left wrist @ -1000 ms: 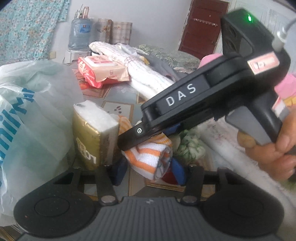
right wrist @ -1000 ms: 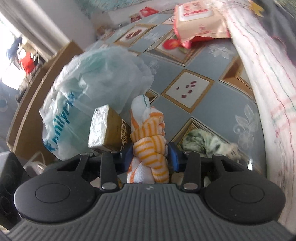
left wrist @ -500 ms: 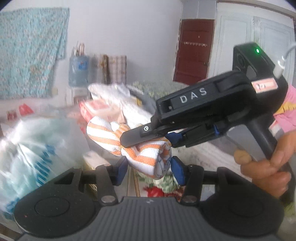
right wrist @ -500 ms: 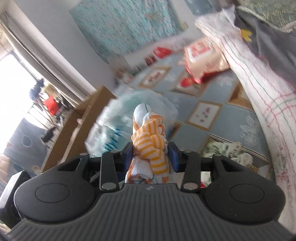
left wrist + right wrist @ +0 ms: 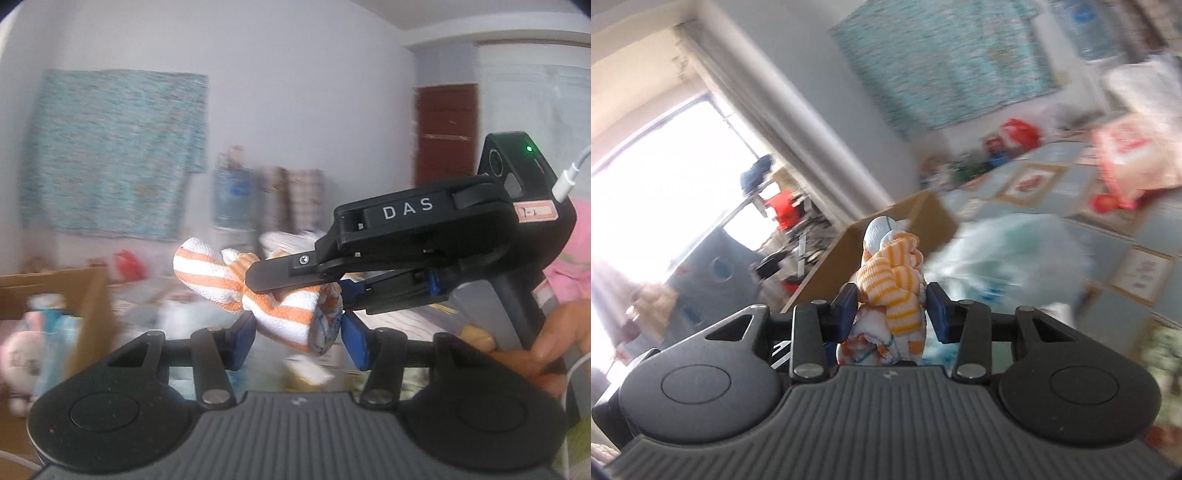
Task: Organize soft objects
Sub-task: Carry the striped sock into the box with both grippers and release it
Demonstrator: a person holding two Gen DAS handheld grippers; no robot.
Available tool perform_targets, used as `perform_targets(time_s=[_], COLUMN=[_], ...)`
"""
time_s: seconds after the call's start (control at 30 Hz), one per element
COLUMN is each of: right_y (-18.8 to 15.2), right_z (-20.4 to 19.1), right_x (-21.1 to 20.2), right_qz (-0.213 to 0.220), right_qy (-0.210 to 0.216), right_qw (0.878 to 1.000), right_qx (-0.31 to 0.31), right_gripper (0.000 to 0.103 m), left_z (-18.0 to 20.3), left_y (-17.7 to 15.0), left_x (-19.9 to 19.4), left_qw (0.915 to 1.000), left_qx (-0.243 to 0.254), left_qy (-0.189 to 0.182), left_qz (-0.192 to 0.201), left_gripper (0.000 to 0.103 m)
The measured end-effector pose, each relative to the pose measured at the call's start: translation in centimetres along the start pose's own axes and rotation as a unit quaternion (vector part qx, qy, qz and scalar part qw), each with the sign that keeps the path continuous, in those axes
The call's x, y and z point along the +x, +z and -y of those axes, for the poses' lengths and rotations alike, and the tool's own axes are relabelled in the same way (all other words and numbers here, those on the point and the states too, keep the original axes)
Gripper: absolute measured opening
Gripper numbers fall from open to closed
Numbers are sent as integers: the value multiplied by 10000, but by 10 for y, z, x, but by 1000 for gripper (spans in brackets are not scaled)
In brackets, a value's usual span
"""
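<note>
Both grippers clamped on the same orange-striped cloth [image 5: 295,314], held up in the air: left gripper [image 5: 297,334] pinches its rolled end, right gripper [image 5: 891,308] grips mid-bundle. Person's hand [image 5: 554,347] on the right handle. Behind, blurry, probably a cardboard box [image 5: 88,295]; teal cloth [image 5: 110,155] on wall

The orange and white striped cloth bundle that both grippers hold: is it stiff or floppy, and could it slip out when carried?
The striped cloth bundle is probably soft: it bulges around the pads of the right gripper. Its free end keeps its shape past the left gripper, so the knotted roll seems fairly firm and light. The towelling looks rough, so slipping seems unlikely.
</note>
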State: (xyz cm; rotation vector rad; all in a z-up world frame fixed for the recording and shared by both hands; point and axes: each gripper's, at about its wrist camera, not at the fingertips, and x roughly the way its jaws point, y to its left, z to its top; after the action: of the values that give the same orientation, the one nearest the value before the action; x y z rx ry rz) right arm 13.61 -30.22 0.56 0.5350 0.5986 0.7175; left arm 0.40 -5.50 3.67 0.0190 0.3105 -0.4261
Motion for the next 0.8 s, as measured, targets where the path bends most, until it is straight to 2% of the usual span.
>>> perform_targets(time_s=[0.17, 0.27, 0.37, 0.57, 0.67, 0.8], right_y=[11, 16, 17, 11, 4, -6], right_z=[-41, -68, -89, -102, -106, -107], right_x=[63, 115, 169, 272, 313, 343], right_qz=[-554, -1029, -1540, -2509, -2804, -2999], right_qy=[625, 929, 1038, 757, 475, 158], right_qw=[9962, 9897, 9820, 9646, 9574, 9523], right_qx=[-253, -344, -352, 279, 501, 537], right_gripper=[40, 40, 40, 40, 40, 40], left_z=[-35, -68, -110, -196, -232, -262], left_y=[10, 20, 22, 15, 11, 1], left_x=[-30, -41, -46, -30, -21, -20], left_qw=[9956, 9894, 9807, 9586, 9459, 9316], left_qx=[-143, -471, -868, -1644, -1963, -2219], left_qy=[920, 1339, 1628, 1782, 1803, 1854], left_qz=[-68, -298, -643, -1495, -1853, -2202], left_gripper=[53, 53, 53, 53, 53, 54])
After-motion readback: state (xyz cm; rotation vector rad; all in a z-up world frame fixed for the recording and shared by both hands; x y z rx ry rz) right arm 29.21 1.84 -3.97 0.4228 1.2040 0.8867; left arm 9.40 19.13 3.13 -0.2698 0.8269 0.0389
